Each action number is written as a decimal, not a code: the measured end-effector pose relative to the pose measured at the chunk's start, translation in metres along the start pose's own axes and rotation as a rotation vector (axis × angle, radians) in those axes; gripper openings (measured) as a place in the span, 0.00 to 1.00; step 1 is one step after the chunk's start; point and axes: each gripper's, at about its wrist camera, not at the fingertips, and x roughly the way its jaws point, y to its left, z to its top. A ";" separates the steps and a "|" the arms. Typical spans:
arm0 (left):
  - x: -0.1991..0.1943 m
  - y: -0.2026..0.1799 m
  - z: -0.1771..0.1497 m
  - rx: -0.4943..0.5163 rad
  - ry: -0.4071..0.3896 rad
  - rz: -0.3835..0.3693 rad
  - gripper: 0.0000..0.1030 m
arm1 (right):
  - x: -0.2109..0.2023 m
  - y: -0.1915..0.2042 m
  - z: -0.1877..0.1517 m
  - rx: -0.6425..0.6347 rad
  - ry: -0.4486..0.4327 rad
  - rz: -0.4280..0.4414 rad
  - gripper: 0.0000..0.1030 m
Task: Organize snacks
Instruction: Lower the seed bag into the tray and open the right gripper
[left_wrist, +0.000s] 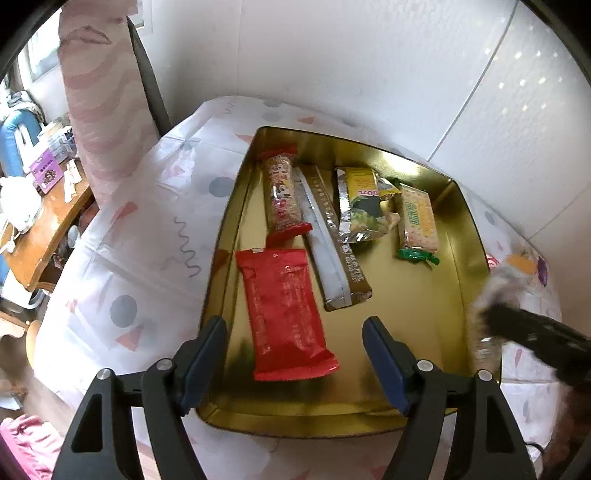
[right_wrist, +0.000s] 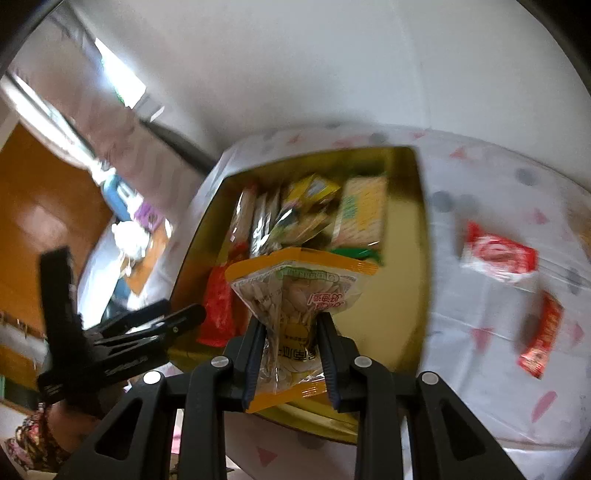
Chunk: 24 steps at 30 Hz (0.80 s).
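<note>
Gold tin tray (left_wrist: 469, 236), shallow and rectangular, stood on a surface under a white cloth (left_wrist: 122, 258) printed with grey dots and pink triangles.

Contents of the tray, from the left wrist view:
- Red flat packet (left_wrist: 286, 314), lying lengthwise at the near left, between the jaws of the left gripper (left_wrist: 295, 365) in the picture.
- Red-ended clear bar (left_wrist: 282, 195), at the far left, just beyond the red flat packet.
- Long brown-and-white stick pack (left_wrist: 328, 240), just right of that bar and touching it.
- Yellow-and-silver pouch (left_wrist: 364, 206), crumpled, at the far middle, overlapping the stick pack's edge.
- Green-ended cracker pack (left_wrist: 417, 221), at the far right, beside the pouch.

Left gripper: jaws stood wide apart above the near end of the tray, with nothing pressed between the pads.

Right gripper (right_wrist: 291, 350): jaws closed on a clear orange-edged seed packet (right_wrist: 295, 295), pinched at its middle and held above the near part of the tray. In the left wrist view this gripper was only a dark blur at the tray's right edge.

Outside the tray, right wrist view, on the cloth to the right:
- Red-and-white packet (right_wrist: 498, 256), well apart from the tray.
- Red narrow packet (right_wrist: 541, 339), nearer the camera, apart from the first.
</note>
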 end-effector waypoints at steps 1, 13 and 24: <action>-0.001 0.001 0.000 0.000 -0.003 0.005 0.74 | 0.009 0.005 0.001 -0.015 0.022 -0.001 0.28; -0.017 0.021 -0.006 -0.049 -0.027 0.020 0.75 | 0.069 0.025 0.029 -0.052 0.098 -0.078 0.25; -0.018 0.024 -0.008 -0.054 -0.025 0.026 0.76 | 0.060 0.017 0.032 -0.002 0.022 -0.081 0.33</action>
